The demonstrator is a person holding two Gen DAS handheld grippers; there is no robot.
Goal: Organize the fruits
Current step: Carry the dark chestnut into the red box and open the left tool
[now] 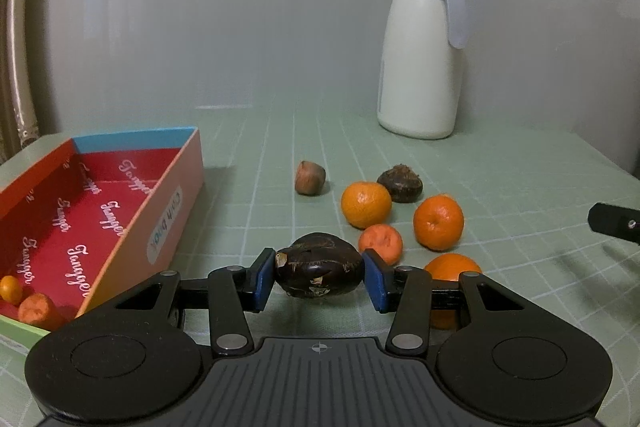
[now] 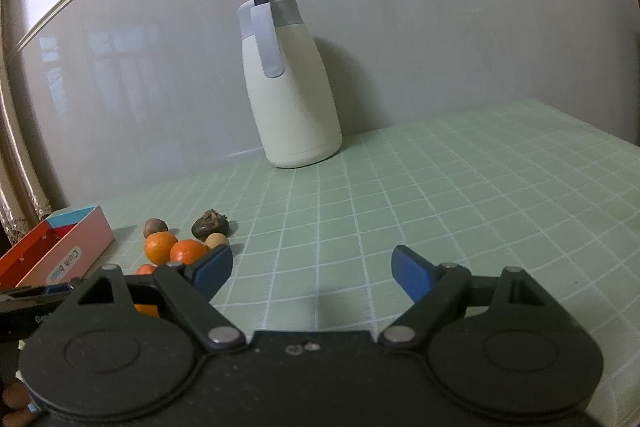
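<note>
Left tool (image 1: 319, 275) gripped a dark wrinkled round fruit (image 1: 319, 264), probably for the nearby red cardboard box (image 1: 120, 211); right tool (image 2: 312, 273) stood open.

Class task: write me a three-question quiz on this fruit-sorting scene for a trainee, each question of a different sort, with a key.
1. True or false: the right gripper holds a fruit.
2. What do the left gripper fingers clamp? A) an orange B) the dark brown fruit C) the jug
3. Fill in: two small orange fruits already lie inside the red ____.

Key
1. False: its fingers stand open over bare tablecloth.
2. B
3. box
</note>
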